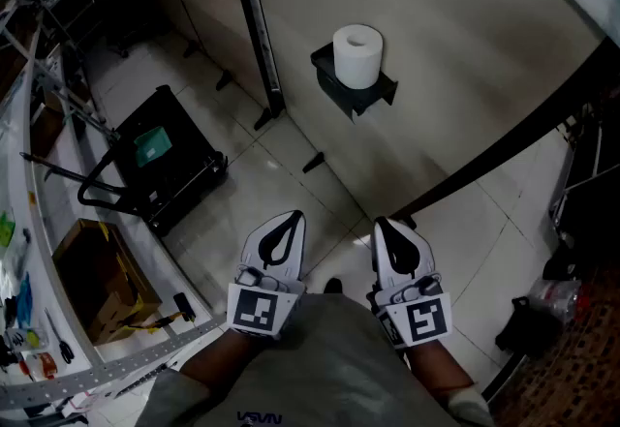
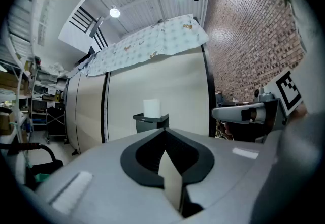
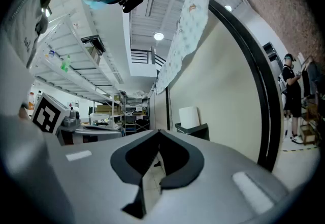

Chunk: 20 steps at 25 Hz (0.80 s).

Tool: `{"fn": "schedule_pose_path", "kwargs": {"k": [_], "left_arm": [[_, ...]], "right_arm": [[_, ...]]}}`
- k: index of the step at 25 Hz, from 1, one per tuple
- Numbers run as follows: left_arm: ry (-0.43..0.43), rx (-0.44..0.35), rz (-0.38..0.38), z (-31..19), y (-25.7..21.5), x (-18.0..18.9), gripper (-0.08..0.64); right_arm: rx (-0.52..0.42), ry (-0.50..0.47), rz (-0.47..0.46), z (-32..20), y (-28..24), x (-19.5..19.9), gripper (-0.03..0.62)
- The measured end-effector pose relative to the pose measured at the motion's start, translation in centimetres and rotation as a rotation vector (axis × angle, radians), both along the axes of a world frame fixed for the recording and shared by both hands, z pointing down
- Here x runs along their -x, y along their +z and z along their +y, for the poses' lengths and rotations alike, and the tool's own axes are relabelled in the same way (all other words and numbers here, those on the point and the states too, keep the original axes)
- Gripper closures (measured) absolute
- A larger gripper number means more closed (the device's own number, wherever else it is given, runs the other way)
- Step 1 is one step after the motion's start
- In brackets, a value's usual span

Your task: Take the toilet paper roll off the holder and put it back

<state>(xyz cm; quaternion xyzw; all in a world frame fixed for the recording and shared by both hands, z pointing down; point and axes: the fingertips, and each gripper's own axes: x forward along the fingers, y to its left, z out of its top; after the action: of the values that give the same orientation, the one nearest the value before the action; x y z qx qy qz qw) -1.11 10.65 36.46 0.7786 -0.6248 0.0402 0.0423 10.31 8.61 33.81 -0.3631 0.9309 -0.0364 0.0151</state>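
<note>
A white toilet paper roll (image 1: 357,55) stands upright on a black holder (image 1: 354,91) fixed to the beige wall panel. It also shows straight ahead in the left gripper view, roll (image 2: 152,107) on holder (image 2: 150,121), and in the right gripper view, roll (image 3: 189,116) on holder (image 3: 193,130). My left gripper (image 1: 294,215) and right gripper (image 1: 380,221) are held side by side close to my body, well short of the roll. Both point toward the wall. Each has its jaws shut tip to tip with nothing between them, left gripper (image 2: 163,130), right gripper (image 3: 159,131).
A black cart (image 1: 160,159) stands on the tiled floor to the left, with a cardboard box (image 1: 97,280) and a metal rack (image 1: 39,154) beside it. A black upright post (image 1: 254,23) runs along the wall left of the holder. A person (image 3: 292,96) stands far right.
</note>
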Motion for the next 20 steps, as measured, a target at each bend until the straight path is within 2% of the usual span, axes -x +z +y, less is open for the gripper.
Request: {"fn": "schedule_pose_path", "kwargs": {"k": [4,10,14,20], "left_arm": [[0.01,0.006,-0.008,-2.4,-0.8,0.9,0.557],[0.048,0.007,0.006,-8.1,-1.0,3.4,0.557],[0.083,-0.016,0.012,-12.2,-1.5,5.9,0.557],[0.135,-0.023,0.028,-16.3,-2.4,9.9,0.555]], "right_arm": [[-0.004,-0.041,0.037,-1.4,-0.5,1.0,0.56],[-0.049,-0.066,0.148,-6.2,-2.6,3.5,0.517],[-0.093,-0.048,0.235,-10.0,-5.2,5.8,0.471],[-0.143,-0.06,0.392,-14.8,-6.9,10.2,0.465]]}}
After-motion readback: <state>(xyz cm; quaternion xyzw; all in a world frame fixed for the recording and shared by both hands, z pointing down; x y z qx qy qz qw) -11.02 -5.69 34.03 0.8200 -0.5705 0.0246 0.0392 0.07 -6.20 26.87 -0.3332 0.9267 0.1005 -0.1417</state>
